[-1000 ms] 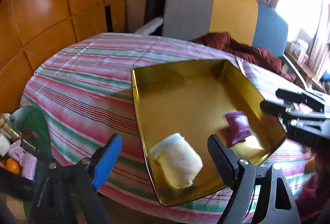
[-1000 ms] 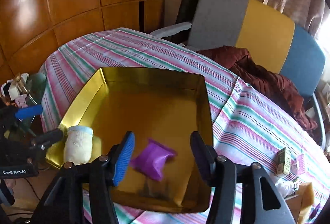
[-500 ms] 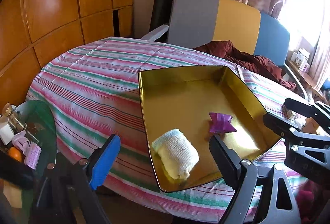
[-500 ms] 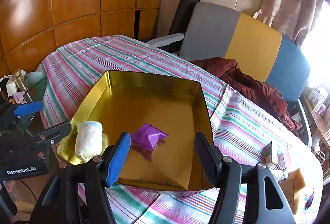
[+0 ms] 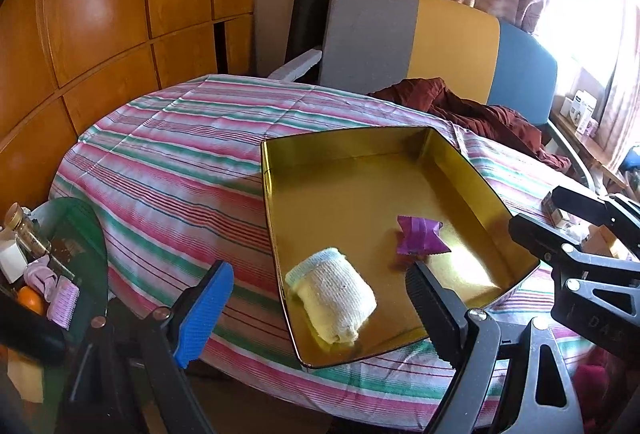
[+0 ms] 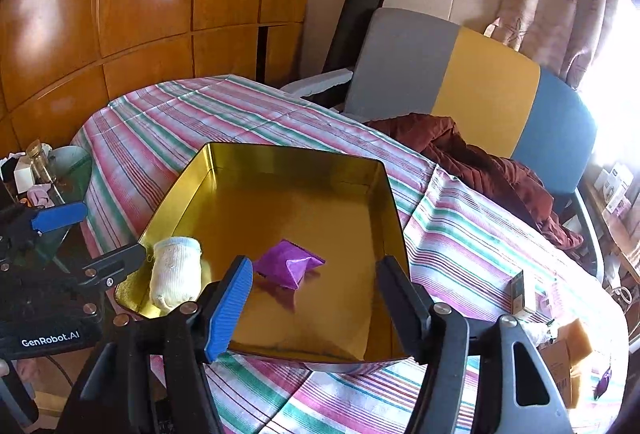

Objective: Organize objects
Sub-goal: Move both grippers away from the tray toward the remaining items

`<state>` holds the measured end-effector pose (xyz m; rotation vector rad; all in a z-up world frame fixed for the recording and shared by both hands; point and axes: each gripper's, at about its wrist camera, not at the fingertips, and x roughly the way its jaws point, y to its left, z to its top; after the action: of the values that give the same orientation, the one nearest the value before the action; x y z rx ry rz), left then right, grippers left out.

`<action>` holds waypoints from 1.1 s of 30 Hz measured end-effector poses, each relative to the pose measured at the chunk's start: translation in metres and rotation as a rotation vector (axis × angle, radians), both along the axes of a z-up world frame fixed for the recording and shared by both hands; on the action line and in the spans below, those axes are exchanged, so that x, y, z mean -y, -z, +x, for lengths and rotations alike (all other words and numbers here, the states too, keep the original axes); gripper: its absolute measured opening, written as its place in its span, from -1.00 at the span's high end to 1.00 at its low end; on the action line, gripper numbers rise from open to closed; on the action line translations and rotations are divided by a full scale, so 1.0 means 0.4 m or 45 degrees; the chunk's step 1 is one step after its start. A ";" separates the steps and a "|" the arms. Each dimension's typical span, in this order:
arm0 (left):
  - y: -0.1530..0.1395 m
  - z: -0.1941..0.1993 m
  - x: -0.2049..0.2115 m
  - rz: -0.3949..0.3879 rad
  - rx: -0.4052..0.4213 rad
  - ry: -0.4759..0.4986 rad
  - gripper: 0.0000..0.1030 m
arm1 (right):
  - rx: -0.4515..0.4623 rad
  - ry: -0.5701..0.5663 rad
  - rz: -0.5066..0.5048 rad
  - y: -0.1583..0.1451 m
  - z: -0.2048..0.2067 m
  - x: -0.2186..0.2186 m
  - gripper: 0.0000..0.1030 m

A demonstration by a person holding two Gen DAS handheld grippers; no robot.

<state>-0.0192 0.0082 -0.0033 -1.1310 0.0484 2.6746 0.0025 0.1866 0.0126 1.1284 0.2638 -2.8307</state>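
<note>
Both sets of tongs hover over the near edge of the gold tin (image 6: 384, 194), which sits on the striped tablecloth (image 5: 168, 162). The left gripper (image 5: 316, 304) has its jaws spread wide, blue pad on one side, black on the other, and nothing is pinched between them. The rolled white sock (image 5: 334, 298) lies just ahead of that gap, on the tin's floor in the near corner, close to the wall on the blue-pad side. Over on the other side, the right gripper (image 6: 316, 286) stands with its jaws apart and empty too. The purple packet (image 6: 289, 263) rests on the tin's floor just beyond its fingertips, nearer the blue pad than the black one, touching neither. In the left wrist view the packet (image 5: 420, 240) sits past the black finger, with the sock beside it but apart. Off past the right gripper's black finger, a small dark box (image 6: 520, 292) stands on the cloth, well clear of the tin. Beyond the table, a maroon garment (image 6: 472, 158) is heaped against a grey, yellow and blue chair back (image 6: 460, 74).
</note>
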 end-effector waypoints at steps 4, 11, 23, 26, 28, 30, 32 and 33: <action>0.000 0.002 -0.008 -0.004 0.003 0.010 -0.72 | -0.001 0.009 -0.007 0.000 0.003 -0.009 -0.28; 0.001 0.005 -0.029 -0.010 0.008 0.041 -0.72 | 0.007 0.047 -0.018 0.008 0.008 -0.039 -0.29; -0.001 0.014 -0.060 -0.020 0.008 0.081 -0.72 | -0.002 0.100 -0.032 0.008 0.017 -0.084 -0.29; -0.002 0.016 -0.070 -0.022 0.007 0.092 -0.72 | -0.004 0.111 -0.034 0.009 0.020 -0.092 -0.29; -0.002 0.017 -0.078 -0.024 0.008 0.104 -0.72 | -0.001 0.119 -0.036 0.010 0.021 -0.101 -0.29; -0.003 0.017 -0.088 -0.024 0.009 0.121 -0.72 | 0.006 0.132 -0.039 0.015 0.023 -0.114 -0.29; -0.004 0.017 -0.104 -0.026 0.009 0.148 -0.72 | 0.011 0.147 -0.040 0.020 0.027 -0.130 -0.29; -0.004 0.018 -0.117 -0.030 0.009 0.167 -0.72 | 0.016 0.158 -0.039 0.023 0.029 -0.140 -0.29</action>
<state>-0.0119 0.0548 -0.0018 -1.1040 0.1479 2.5607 0.0142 0.2425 0.0034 1.1961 0.1540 -2.9218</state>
